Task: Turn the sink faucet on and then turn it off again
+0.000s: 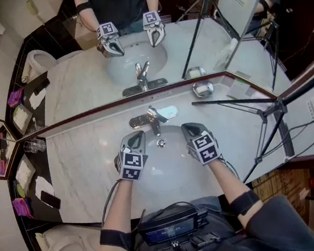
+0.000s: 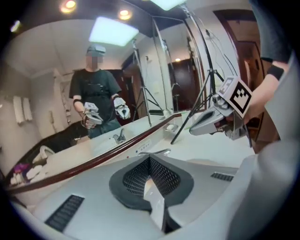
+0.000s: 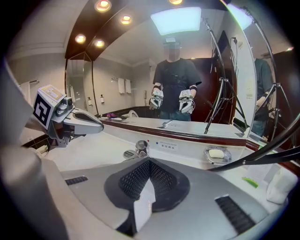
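1. The faucet is set at the back rim of the basin, roughly btwn the two grippers. No stream can be made out, so whether it is on or off can't be told
2. Left gripper: jaws clenched together w/ nothing btwn them. It is held over the basin just in front of the faucet, to its left, not touching
3. Right gripper: jaws likewise pressed together & empty. It is held to the faucet's right, apart from it
4. Judged: the lever is best worked w/ the closed tips used as a pusher. The chrome looks smooth, so a pinch could well slide off
5. Only one gripper should be brought in; the other is better held back over the basin so the two don't clash
6. The tips should be set at the lever's end & the push given slowly along its travel, w/o side load on the spout
7. Flow should be checked at the spout & drain before the gripper is backed off
8. On the right, the tripod leg & soap dish should be given room
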